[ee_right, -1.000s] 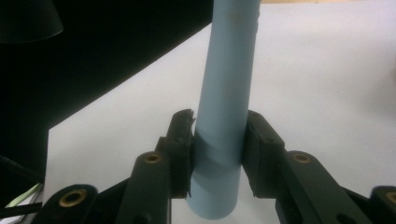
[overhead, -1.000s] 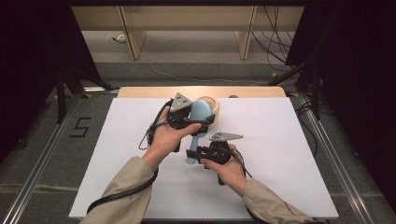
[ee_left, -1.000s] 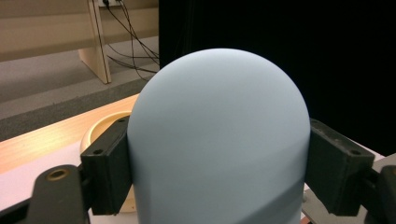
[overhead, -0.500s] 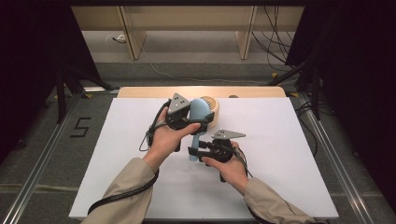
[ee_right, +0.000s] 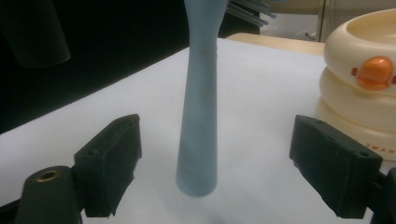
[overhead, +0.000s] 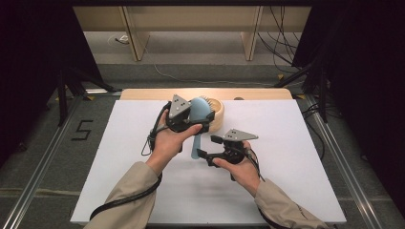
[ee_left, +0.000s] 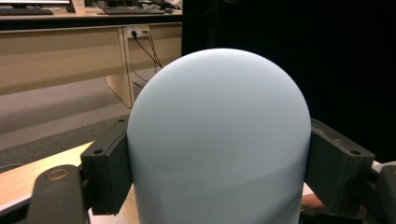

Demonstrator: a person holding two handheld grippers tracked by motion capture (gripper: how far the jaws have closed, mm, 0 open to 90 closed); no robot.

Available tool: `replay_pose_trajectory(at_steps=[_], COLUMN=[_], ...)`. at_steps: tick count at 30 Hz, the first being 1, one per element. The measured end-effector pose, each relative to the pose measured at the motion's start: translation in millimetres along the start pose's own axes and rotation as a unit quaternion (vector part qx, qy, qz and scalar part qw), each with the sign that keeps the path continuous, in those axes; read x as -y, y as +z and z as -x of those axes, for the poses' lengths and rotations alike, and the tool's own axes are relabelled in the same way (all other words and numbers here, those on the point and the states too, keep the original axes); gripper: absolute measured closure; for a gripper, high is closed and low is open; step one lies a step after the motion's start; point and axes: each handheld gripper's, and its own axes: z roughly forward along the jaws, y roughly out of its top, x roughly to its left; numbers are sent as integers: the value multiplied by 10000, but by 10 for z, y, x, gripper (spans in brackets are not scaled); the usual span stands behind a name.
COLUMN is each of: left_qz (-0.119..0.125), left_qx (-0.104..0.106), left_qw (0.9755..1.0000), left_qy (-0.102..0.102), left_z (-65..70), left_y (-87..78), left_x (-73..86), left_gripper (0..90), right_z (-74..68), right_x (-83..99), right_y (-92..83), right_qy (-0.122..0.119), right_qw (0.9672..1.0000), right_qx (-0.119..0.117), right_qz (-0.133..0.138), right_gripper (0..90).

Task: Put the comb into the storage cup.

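Observation:
A light blue hairbrush (overhead: 199,109) hangs above the white table, handle (overhead: 196,149) pointing down toward me. My left gripper (overhead: 202,123) is shut on the brush's rounded head (ee_left: 219,140), a pad pressing on each side. My right gripper (overhead: 208,147) sits lower, at the handle (ee_right: 200,116). Its jaws have just been opening and now stand wide on either side of the handle, with a gap on both sides. In the right gripper view the right gripper (ee_right: 222,163) touches nothing.
A cream round container (overhead: 218,114) with an orange button (ee_right: 376,72) stands just behind the brush, near the table's far wooden edge (overhead: 258,94). The white tabletop (overhead: 296,157) spreads out to either side of the hands.
The right gripper's jaws have spread apart off the brush handle. Both hands have hardly moved, and the left still grips the brush head.

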Motion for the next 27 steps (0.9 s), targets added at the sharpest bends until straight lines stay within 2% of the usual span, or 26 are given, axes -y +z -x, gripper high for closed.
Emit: replay_pose_trajectory(at_steps=[10,27], left_qz=[131,258], left_qx=[-134,-229], left_qw=[9998,9994], left_qy=[-16,-30], left_z=[-52,-122], left_y=[18,31], left_x=[8,-33], left_gripper=[194,194], right_z=[123,314], right_x=[1,36], right_y=[-204,-542], right_qy=[-260,-352], right_qw=[9993,9985], right_qx=[267,405], right_qz=[25,140], right_gripper=[160,160])
